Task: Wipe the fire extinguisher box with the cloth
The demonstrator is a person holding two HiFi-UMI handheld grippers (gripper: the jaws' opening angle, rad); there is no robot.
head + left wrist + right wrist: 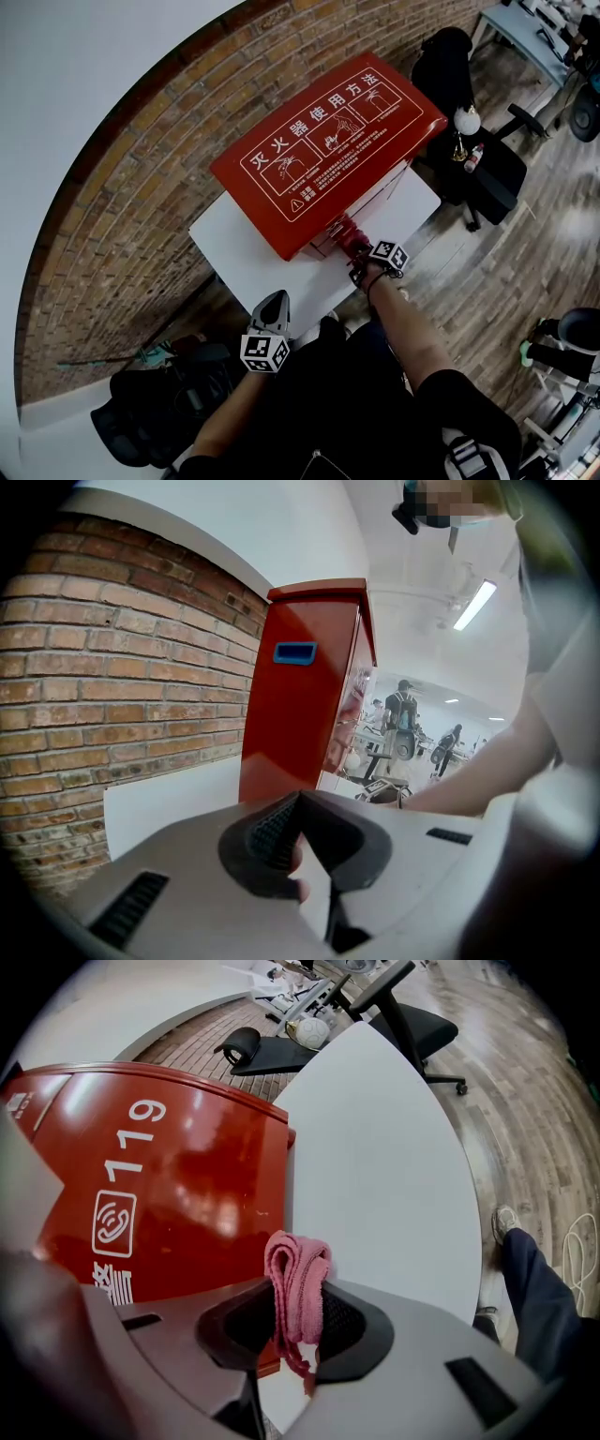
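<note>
Right gripper (298, 1318) is clamping tight on the cloth (298, 1269), a pink folded wad poking out just past the pads. In the head view that gripper (361, 255) is working low at the front of the box (328, 155), with the cloth (344, 232) right up at the red panel. Whether it is actually pressing on the metal, I cannot tell. Left gripper (296, 803) is sitting with its jaws pinched together on nothing. It is hanging back off the near edge of the table (234, 248) at (274, 305), well apart from the action. The box is standing on that white table with its back towards the brick wall (112, 187). For a good wipe, I reckon the right gripper is needing to tilt so that only the fold meets the paint. So little cloth is showing that the hard jaw tips are risking a scrape. Long overlapping strokes across the "119" face (169, 1176) are looking like the way, then the sides and the sloping lid. The table looks smooth, so the box may be sliding under pressure, and the idle left gripper could be steadying a side panel. Counting up: one box, one cloth, two grippers, one table, one blue recess (295, 652) on the side panel, and one black chair (492, 173) standing beside the table.
</note>
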